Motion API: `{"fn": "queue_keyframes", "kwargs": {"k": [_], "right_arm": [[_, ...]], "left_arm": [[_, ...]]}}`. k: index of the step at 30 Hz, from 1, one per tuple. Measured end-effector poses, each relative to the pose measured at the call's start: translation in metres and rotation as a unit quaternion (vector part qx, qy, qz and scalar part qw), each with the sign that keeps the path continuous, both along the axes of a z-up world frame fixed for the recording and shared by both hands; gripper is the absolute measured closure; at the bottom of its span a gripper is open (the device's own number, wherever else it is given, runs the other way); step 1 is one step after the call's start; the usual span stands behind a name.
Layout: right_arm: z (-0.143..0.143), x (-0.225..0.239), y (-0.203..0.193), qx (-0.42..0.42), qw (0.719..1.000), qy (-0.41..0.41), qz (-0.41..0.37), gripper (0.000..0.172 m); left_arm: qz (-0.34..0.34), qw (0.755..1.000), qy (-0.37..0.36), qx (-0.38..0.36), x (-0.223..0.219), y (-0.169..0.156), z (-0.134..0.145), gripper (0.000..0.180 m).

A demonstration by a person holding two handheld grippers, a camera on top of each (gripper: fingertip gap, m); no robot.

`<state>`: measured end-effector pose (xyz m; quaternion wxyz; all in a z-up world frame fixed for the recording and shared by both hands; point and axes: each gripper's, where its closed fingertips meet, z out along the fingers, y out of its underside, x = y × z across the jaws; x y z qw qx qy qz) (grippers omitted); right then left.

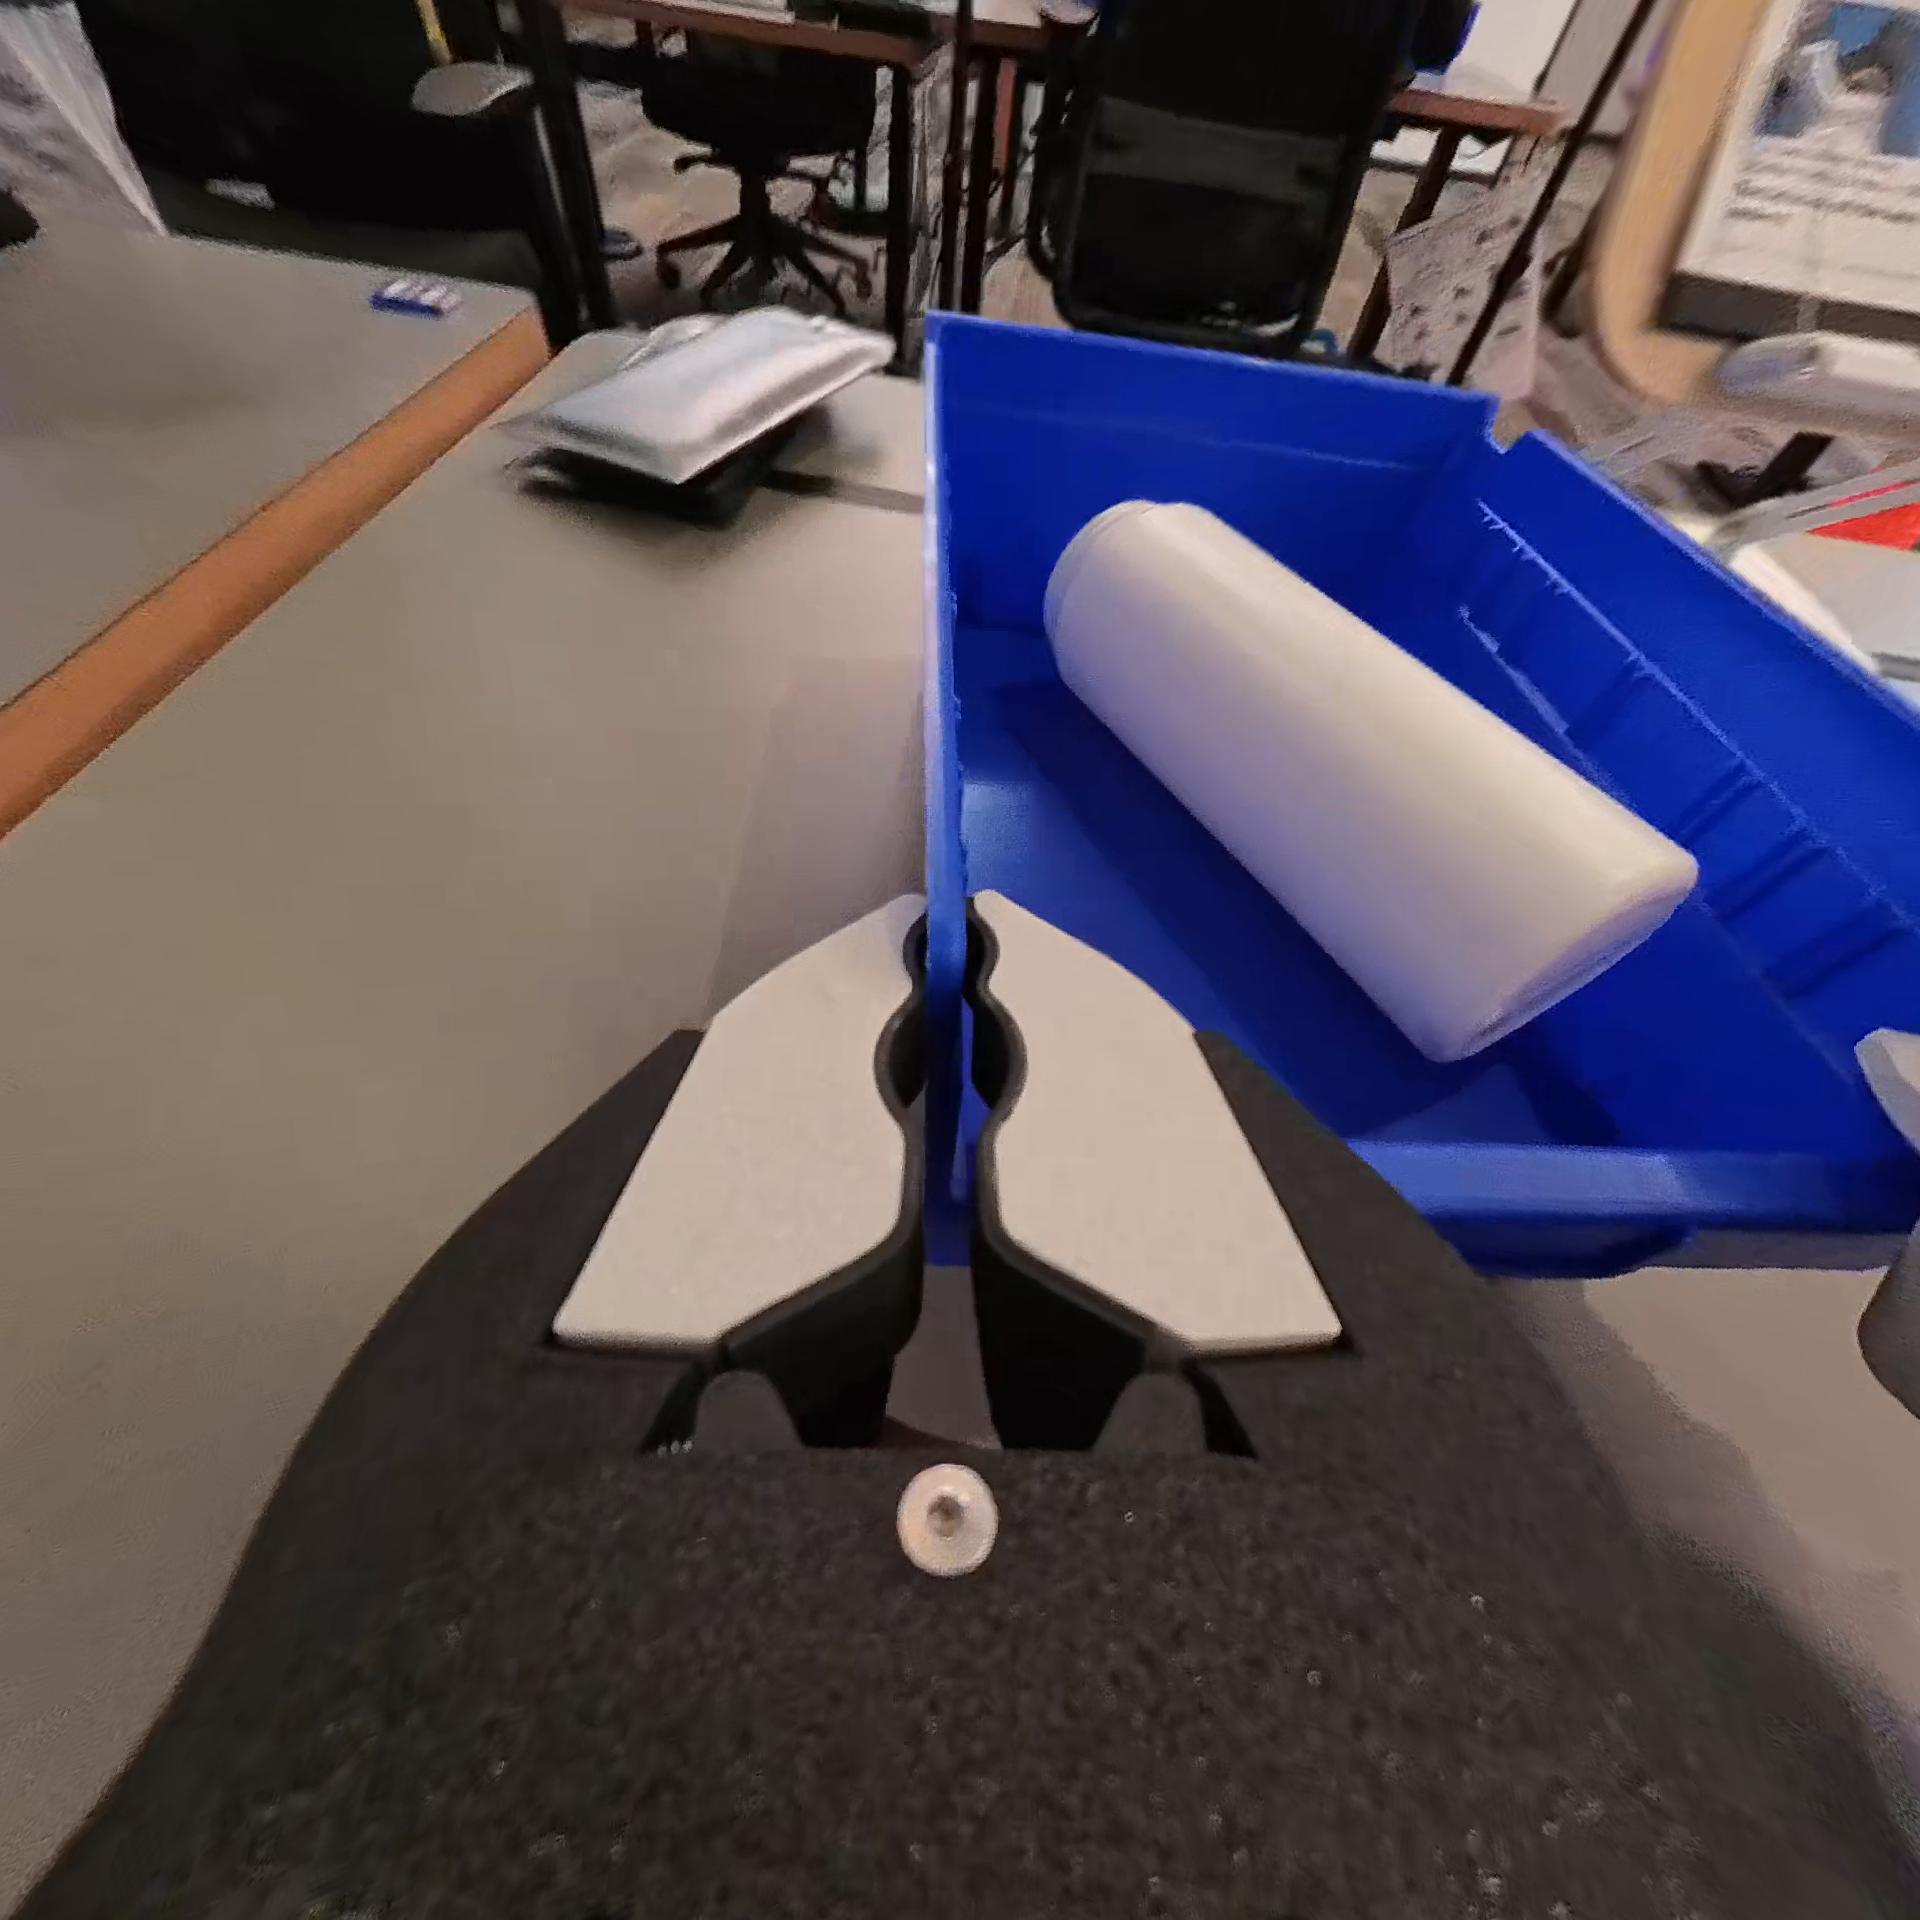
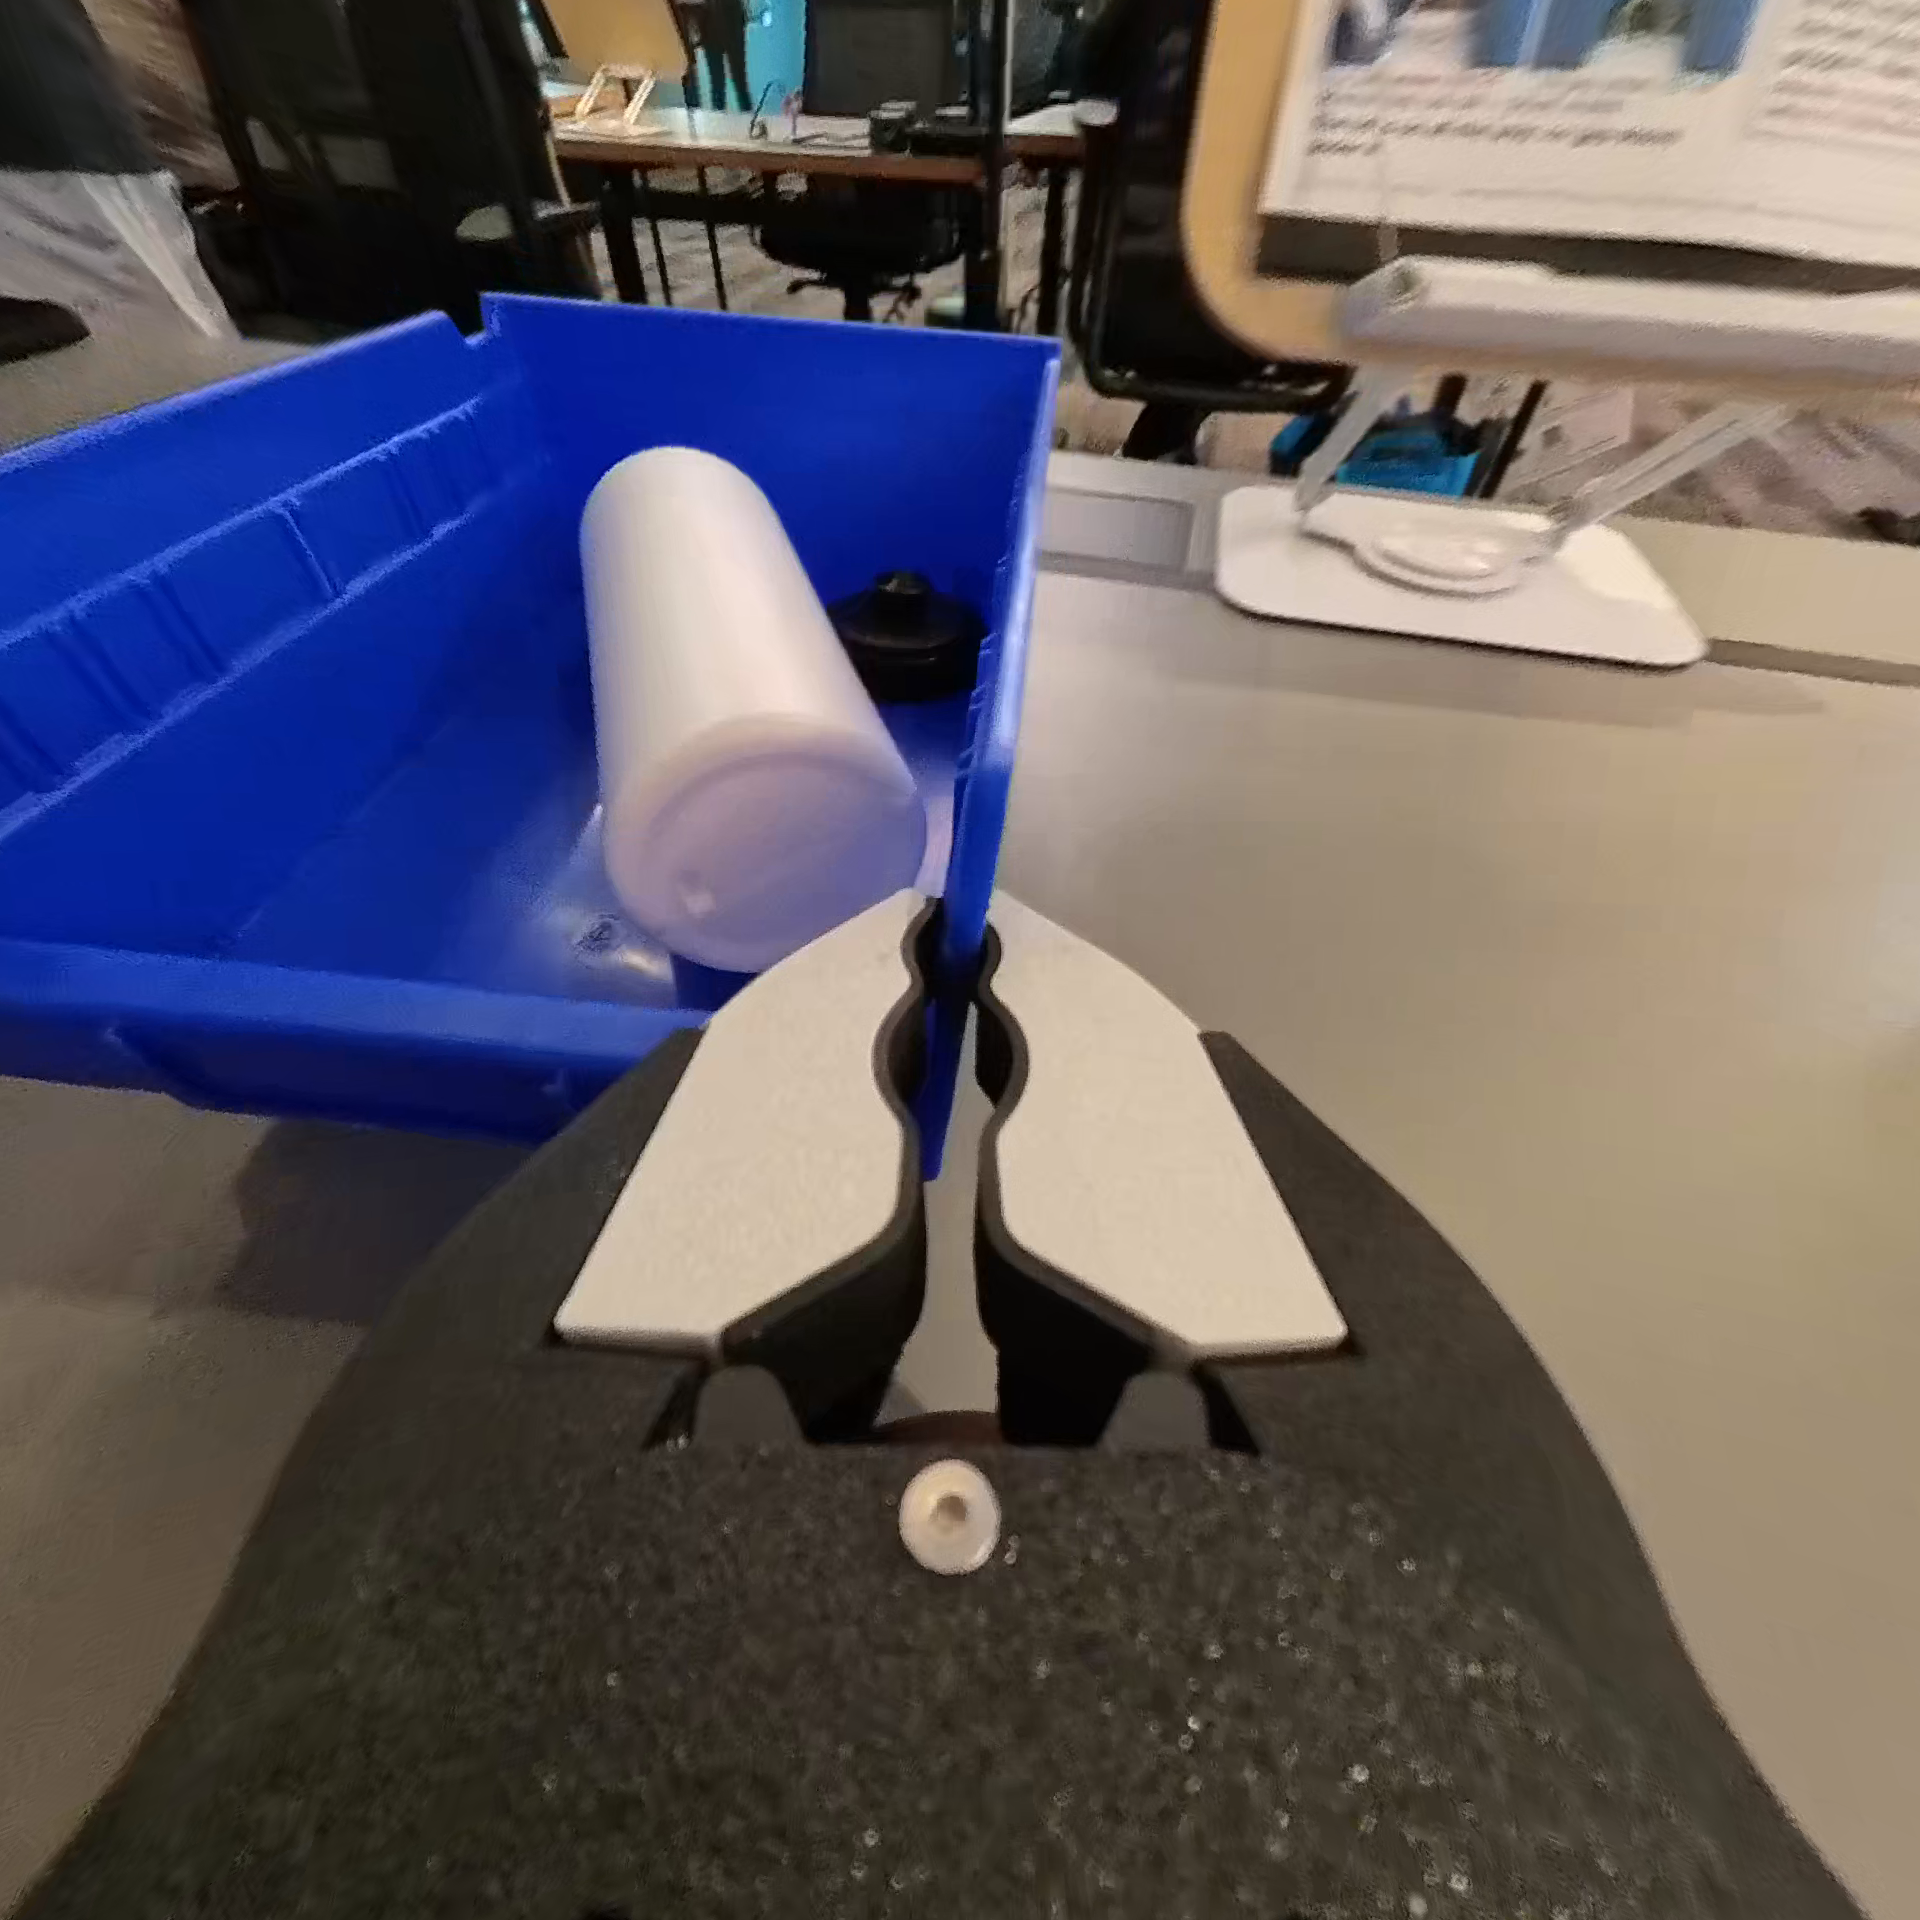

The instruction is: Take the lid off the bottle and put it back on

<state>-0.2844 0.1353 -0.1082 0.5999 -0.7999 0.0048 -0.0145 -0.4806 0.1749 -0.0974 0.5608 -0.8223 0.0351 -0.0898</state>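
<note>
Both grippers clamped on bin walls; bottle lying inside, between them.

The left gripper [image 1: 945,925] pinches the left wall of the blue bin [image 1: 1195,436]; the right gripper [image 2: 951,935] pinches the right wall. The white bottle [image 2: 717,696] lies on its side, long axis diagonal, base toward the right gripper (likely the nearer one). A black lid [image 2: 909,634] sits beside it.

In front of me the grey table [image 1: 416,883] carries a blue bin [image 1: 1195,447]. Beyond it, to my left, lie silver pouches [image 1: 696,405] in a stack. To my right a white stand base [image 2: 1455,592] rests on the table.
</note>
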Motion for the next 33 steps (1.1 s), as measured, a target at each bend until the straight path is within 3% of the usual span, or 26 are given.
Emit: {"fn": "queue_keyframes", "kwargs": {"k": [3,6,10,15,20,23,27,33], "right_arm": [[-0.025,-0.031,0.003,-0.044,0.997,0.057,0.029,0.167],[-0.028,-0.041,0.007,-0.059,0.991,0.112,0.040,0.164],[-0.029,-0.045,0.007,-0.080,0.988,0.109,0.070,0.162],[-0.030,-0.053,-0.016,-0.155,0.955,0.175,0.183,0.157],[-0.002,-0.018,-0.074,-0.162,0.898,0.254,0.320,0.150],[0.013,0.043,-0.100,-0.102,0.909,0.209,0.345,0.135],[0.013,0.137,-0.119,-0.049,0.957,0.074,0.277,0.134],[0.017,0.230,-0.145,-0.015,0.978,-0.054,0.201,0.133]], "left_arm": [[0.007,0.999,-0.030,-0.015,-0.025,0.010,-0.020,0.178],[-0.002,0.998,-0.053,-0.018,-0.031,0.014,-0.025,0.178],[0.003,0.998,-0.052,-0.024,-0.033,0.016,-0.026,0.177],[0.005,0.996,-0.081,-0.037,-0.035,0.012,-0.022,0.174],[0.009,0.999,-0.052,0.013,-0.041,0.000,0.011,0.157],[0.011,0.999,0.000,0.035,-0.036,-0.009,0.034,0.153],[-0.082,0.997,0.014,-0.002,0.026,-0.028,0.044,0.129],[-0.274,0.959,-0.051,-0.044,0.181,-0.102,0.036,0.125]]}}
